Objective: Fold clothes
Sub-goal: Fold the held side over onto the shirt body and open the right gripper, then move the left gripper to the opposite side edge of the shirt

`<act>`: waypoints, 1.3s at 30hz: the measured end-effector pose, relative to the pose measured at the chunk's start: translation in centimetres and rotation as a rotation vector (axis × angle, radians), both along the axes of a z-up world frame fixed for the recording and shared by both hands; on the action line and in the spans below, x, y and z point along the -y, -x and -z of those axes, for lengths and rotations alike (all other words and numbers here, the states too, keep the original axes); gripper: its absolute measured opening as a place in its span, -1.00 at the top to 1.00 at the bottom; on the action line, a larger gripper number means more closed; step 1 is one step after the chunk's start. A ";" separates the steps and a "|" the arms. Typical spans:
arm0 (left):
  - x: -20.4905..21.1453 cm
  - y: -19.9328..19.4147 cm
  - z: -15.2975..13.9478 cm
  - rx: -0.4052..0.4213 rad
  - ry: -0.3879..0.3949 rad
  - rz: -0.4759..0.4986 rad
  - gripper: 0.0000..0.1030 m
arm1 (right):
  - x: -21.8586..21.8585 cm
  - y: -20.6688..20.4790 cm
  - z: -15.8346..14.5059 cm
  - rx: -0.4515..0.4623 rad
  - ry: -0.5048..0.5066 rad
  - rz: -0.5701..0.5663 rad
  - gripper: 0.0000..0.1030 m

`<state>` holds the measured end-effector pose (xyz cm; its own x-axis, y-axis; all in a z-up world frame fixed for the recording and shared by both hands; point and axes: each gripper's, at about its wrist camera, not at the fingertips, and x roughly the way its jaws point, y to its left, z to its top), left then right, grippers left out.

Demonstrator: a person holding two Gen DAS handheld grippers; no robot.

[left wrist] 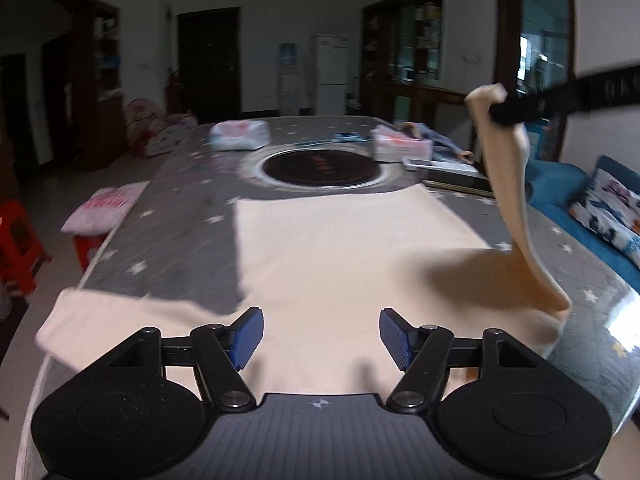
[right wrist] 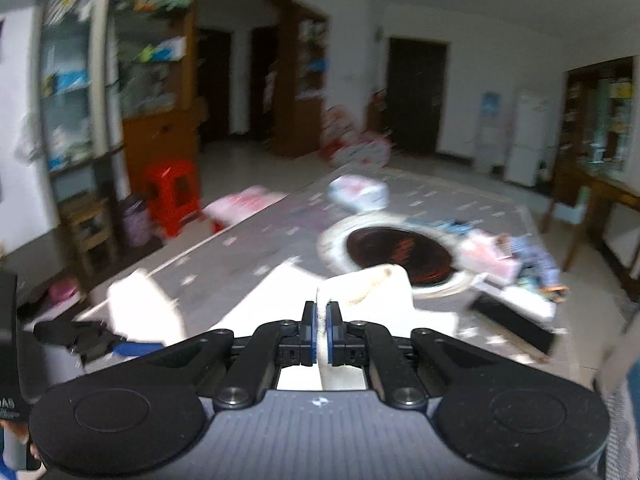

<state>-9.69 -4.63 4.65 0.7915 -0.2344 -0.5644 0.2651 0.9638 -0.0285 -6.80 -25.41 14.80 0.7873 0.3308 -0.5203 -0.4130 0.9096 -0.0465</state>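
Note:
A cream shirt (left wrist: 340, 248) lies flat on the grey star-patterned tablecloth (left wrist: 180, 216). Its left sleeve (left wrist: 120, 316) rests spread near the table's front left edge. My left gripper (left wrist: 321, 316) hovers open just over the shirt's near end, with nothing between its blue pads (left wrist: 248, 336). My right gripper (left wrist: 504, 114) is up at the right, shut on the shirt's right sleeve (left wrist: 514, 184), which hangs from it in a long strip. In the right wrist view the right gripper (right wrist: 321, 308) pinches a fold of cream cloth (right wrist: 372, 292), and the left gripper (right wrist: 116, 344) shows blurred at lower left.
A round dark cooktop (left wrist: 322, 168) is set in the table's middle. Behind it lie a tissue pack (left wrist: 240, 134), a pink box (left wrist: 402, 146) and a dark flat board (left wrist: 460, 182). A pink cushion (left wrist: 104, 208) on a red stool sits left, a blue sofa (left wrist: 568, 200) right.

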 end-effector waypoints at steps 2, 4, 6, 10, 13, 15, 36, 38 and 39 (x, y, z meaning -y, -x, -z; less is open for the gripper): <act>-1.0 0.2 0.3 -0.010 0.009 -0.027 -0.31 | -1.9 -0.7 1.1 -0.031 0.021 -0.036 0.93; -1.6 0.3 0.5 -0.019 0.015 -0.044 -0.31 | -3.8 -1.0 2.9 -0.074 0.039 -0.077 0.93; -2.1 0.5 0.7 -0.027 0.020 -0.058 -0.31 | -5.6 -1.3 4.6 -0.119 0.048 -0.116 0.93; -2.7 0.8 0.9 -0.033 0.023 -0.071 -0.31 | -7.4 -1.4 6.8 -0.181 0.051 -0.187 0.83; -2.8 0.9 0.8 -0.029 0.022 -0.068 -0.31 | -7.3 -1.0 6.6 -0.169 0.061 -0.207 0.76; -2.7 0.8 0.7 -0.025 0.025 -0.061 -0.30 | -6.4 -0.5 6.0 -0.151 0.075 -0.201 0.75; 1.5 -1.6 0.9 -0.020 -0.032 0.015 -0.12 | 7.6 1.3 10.4 -0.284 0.136 0.052 0.70; 1.0 -1.9 0.9 -0.023 -0.024 -0.006 -0.12 | 7.7 0.4 9.8 -0.261 0.116 0.051 0.70; 0.7 -2.2 0.9 -0.030 -0.016 -0.016 -0.12 | 7.7 -0.1 9.5 -0.249 0.107 0.051 0.69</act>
<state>-7.52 -5.36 3.76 0.7780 -0.2127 -0.5911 0.2489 0.9683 -0.0209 -6.75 -33.07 5.34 0.6450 0.2271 -0.7297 -0.3778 0.9248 -0.0461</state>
